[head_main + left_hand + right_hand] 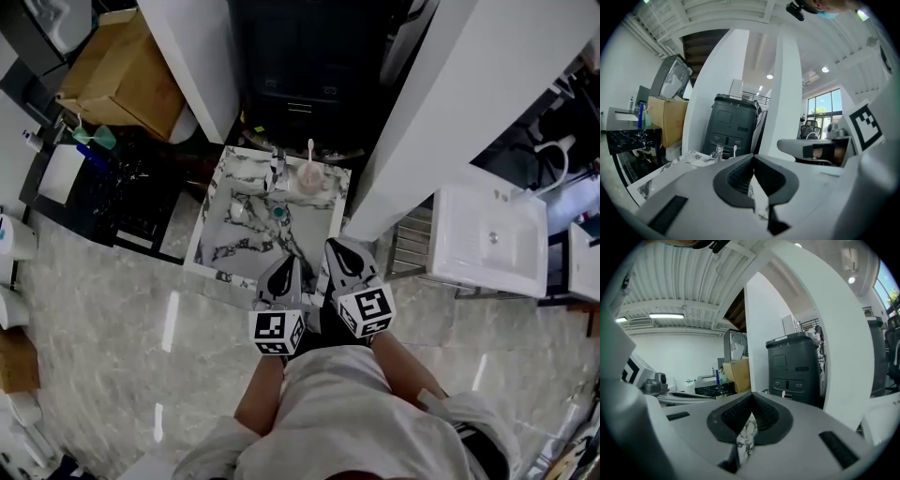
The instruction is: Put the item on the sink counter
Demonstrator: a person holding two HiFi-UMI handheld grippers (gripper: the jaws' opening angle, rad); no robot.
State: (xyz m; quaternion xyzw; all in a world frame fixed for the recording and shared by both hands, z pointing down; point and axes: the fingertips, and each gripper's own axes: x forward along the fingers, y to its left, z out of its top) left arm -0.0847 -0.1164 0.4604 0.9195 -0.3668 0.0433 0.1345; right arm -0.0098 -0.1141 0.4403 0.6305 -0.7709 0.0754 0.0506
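I get both grippers together only in head view: left gripper point(287, 267), right gripper point(339, 253), both over counter point(211, 246) near edge; own views show each pair of jaws clenched, nothing held, marble in gap; toothbrush point(311, 155) stands in cup point(307, 178) at counter back beside faucet point(277, 169), long axis upright, head up; I count one toothbrush, one cup, one faucet.

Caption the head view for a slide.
Left gripper and right gripper, both shut and empty, poised before a marble sink counter.
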